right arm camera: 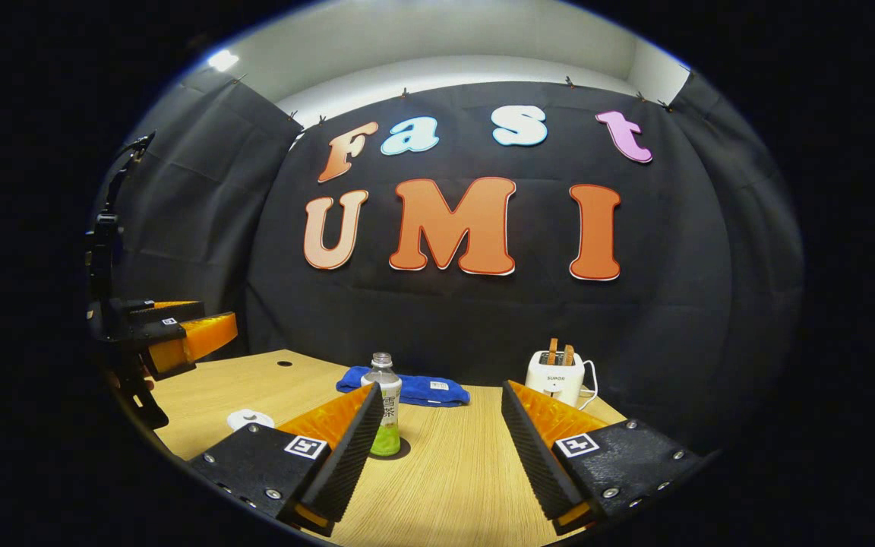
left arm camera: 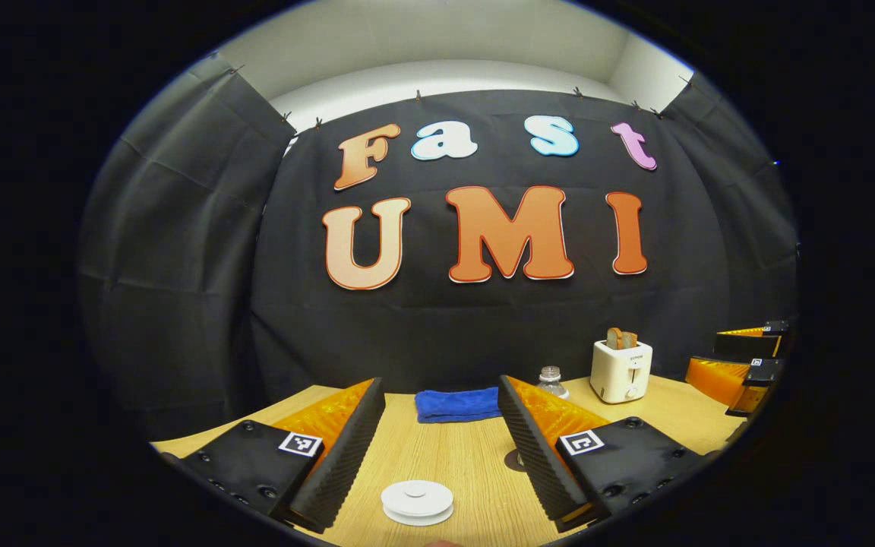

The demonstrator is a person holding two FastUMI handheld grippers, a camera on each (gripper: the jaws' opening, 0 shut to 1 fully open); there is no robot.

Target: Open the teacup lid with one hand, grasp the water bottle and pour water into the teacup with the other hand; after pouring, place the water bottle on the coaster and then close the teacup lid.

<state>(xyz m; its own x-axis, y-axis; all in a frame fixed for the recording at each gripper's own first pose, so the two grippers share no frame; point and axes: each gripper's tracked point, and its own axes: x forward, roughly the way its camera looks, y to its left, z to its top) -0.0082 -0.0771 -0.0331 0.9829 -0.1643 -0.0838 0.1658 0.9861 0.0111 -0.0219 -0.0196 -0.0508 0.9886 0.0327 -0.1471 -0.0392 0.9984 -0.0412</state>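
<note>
The white teacup (left arm camera: 417,501), its lid on, sits on the wooden table (left arm camera: 453,463) low between the fingers of my left gripper (left arm camera: 440,384), which is open and holds nothing. In the right gripper view the cup (right arm camera: 250,418) is a small white shape at the left. The water bottle (right arm camera: 384,414), clear with a green label, stands upright on a dark coaster (right arm camera: 399,450) beside the left finger of my open right gripper (right arm camera: 441,387). In the left gripper view the bottle's top (left arm camera: 551,380) shows over the right finger and the coaster's edge (left arm camera: 515,460) beside it.
A folded blue cloth (left arm camera: 458,404) lies at the table's back by the wall. A white toaster (left arm camera: 621,370) with bread in it stands at the back right. The right gripper (left arm camera: 734,355) hovers at the far right edge; the left gripper (right arm camera: 191,325) hovers at the left.
</note>
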